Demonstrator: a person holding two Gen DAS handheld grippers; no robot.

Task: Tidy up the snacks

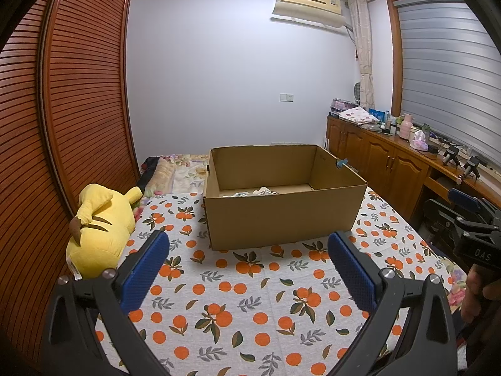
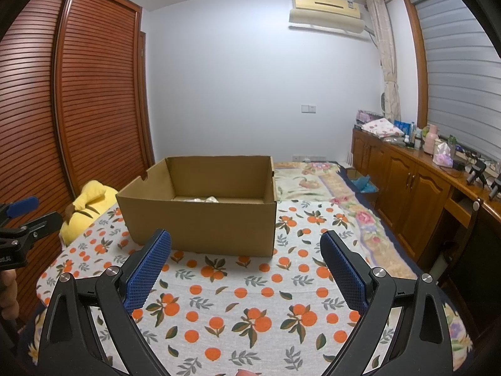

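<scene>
An open brown cardboard box (image 1: 281, 219) (image 2: 200, 222) stands on the orange-print cloth (image 1: 238, 307) (image 2: 244, 307) ahead of both grippers. Pale snack packets (image 1: 250, 192) (image 2: 203, 200) lie on its floor, mostly hidden by the near wall. My left gripper (image 1: 249, 244) is open, its blue pads wide apart and nothing between them, a short way in front of the box. My right gripper (image 2: 245, 242) is open too and holds nothing. The right gripper also shows at the right edge of the left wrist view, the left gripper at the left edge of the right wrist view.
A yellow plush toy (image 1: 100, 228) (image 2: 84, 210) lies left of the box against the slatted wardrobe (image 1: 62, 125). A wooden sideboard (image 1: 391, 159) (image 2: 413, 181) with bottles and cloths runs along the right. A floral bedspread (image 2: 313, 178) lies behind the box.
</scene>
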